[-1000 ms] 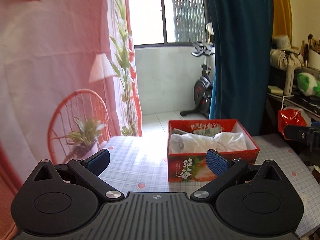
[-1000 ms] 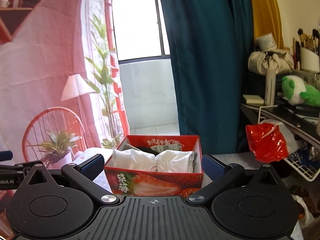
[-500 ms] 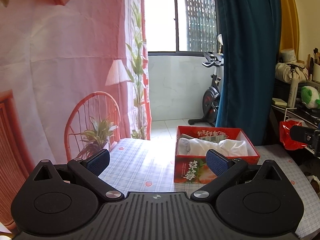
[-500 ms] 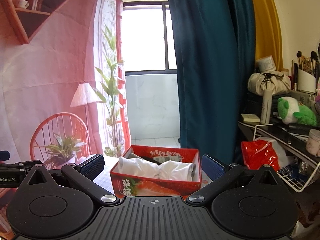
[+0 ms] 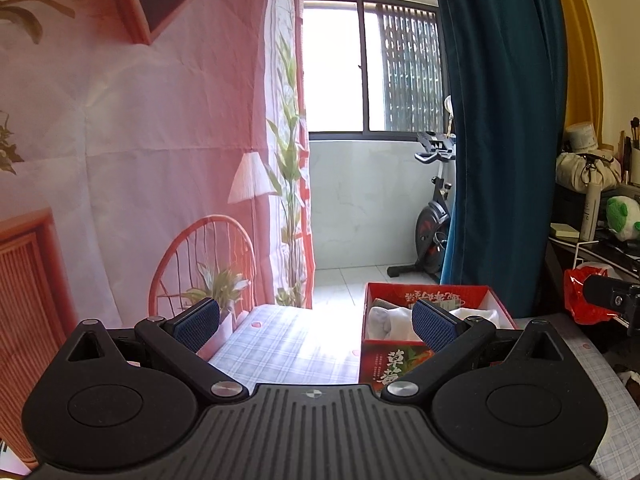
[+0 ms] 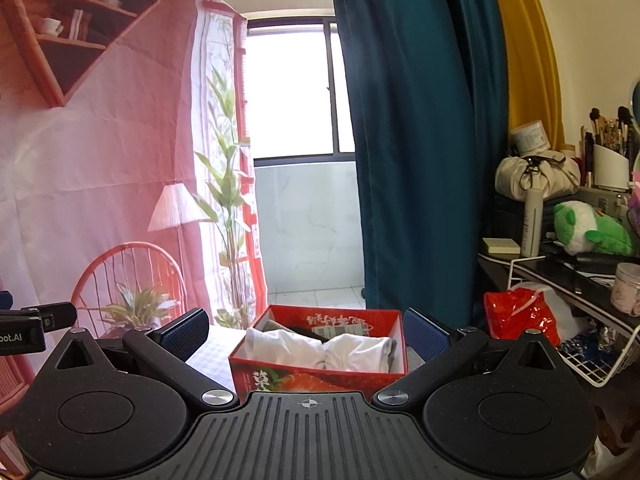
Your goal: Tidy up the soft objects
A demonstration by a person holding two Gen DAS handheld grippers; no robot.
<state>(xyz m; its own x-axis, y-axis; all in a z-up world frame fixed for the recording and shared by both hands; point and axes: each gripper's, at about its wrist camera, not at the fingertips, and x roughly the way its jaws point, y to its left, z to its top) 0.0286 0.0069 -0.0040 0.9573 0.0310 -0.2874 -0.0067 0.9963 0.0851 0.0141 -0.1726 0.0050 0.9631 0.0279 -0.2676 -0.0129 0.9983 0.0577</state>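
Left gripper (image 5: 316,322): fingers wide apart, nothing held | right gripper (image 6: 306,334): same | box (image 6: 320,376): lower centre, on desk (image 5: 288,350), white clothes (image 6: 316,350) inside | risk: a loose fold could be snagged and dragged out.

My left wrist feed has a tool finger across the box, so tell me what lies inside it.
Observer: Two white folded cloths lie side by side in the red box, across its front.
Operator: Report anything behind them.
Observer: A dark item lies behind them, by the back wall. I cannot tell what it is.
Operator: Give me the right tool's state.
Observer: The right tool is open and empty, short of the box, which shows between its fingers.
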